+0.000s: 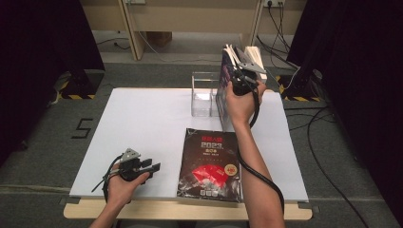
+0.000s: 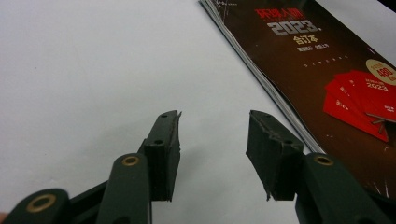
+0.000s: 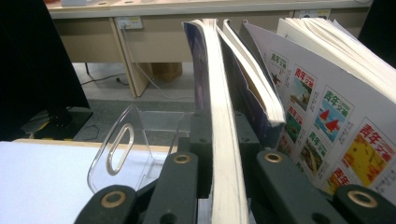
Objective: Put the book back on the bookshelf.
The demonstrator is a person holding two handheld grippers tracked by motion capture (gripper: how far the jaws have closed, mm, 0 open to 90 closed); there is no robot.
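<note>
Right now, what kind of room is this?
Probably a lab or test room set up for recording: a white table ringed by black curtains, loose cables on the floor, and wall sockets behind.

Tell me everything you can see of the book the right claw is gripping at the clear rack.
The book stands upright on edge, its cream page block facing the right gripper view, with a dark bluish glossy cover. The right claw is shut on it, pads pressing both covers low down. It sits at the clear acrylic rack, leftmost of several upright books; a second paperback leans close on its right. From the high view it stands at the table's far edge, above the right hand.
</note>
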